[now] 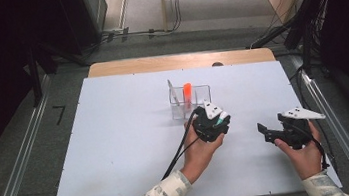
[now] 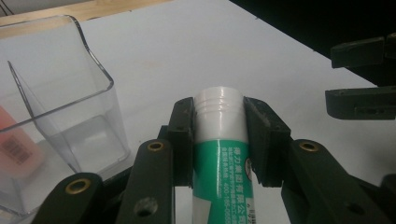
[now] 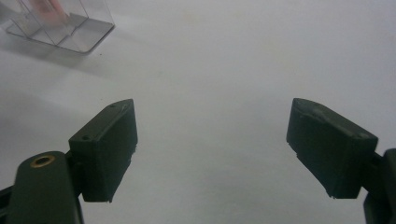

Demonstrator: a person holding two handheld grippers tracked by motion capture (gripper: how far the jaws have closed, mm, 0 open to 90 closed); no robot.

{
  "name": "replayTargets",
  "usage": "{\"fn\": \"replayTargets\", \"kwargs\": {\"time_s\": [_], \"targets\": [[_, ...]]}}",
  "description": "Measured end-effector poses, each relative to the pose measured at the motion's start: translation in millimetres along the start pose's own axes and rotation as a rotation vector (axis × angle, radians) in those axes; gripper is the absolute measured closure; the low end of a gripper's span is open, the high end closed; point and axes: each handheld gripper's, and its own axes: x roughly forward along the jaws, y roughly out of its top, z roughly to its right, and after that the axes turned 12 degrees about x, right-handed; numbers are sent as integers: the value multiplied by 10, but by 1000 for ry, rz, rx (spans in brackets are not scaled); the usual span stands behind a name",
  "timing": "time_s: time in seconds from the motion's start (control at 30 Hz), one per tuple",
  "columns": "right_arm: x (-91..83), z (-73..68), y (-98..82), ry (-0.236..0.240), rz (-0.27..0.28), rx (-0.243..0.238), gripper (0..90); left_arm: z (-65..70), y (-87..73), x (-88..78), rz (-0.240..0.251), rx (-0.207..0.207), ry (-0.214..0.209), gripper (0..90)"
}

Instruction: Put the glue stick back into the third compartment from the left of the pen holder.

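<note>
Left gripper view: left gripper [image 2: 219, 135] clamping a green-and-white glue stick [image 2: 222, 140], probably heading upright into the clear organizer's [image 2: 100, 93] empty compartment; right gripper [image 3: 212, 149] idling wide open.

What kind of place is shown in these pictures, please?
Probably a lab or recording workspace: a white board covers a wooden table, cables run over the grey floor, and dark equipment stands flank the table.
</note>
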Motion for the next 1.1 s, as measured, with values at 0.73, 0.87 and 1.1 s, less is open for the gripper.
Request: {"fn": "replayTargets", "kwargs": {"time_s": [0.73, 0.87, 1.1], "targets": [[-4, 0, 0, 1, 1, -1, 153, -110, 69, -1, 7, -7, 27, 662], [-4, 0, 0, -2, 1, -2, 153, -135, 82, 1, 9, -9, 33, 662], [-2, 0, -1, 1, 0, -4, 153, -183, 89, 19, 8, -20, 43, 662]]}}
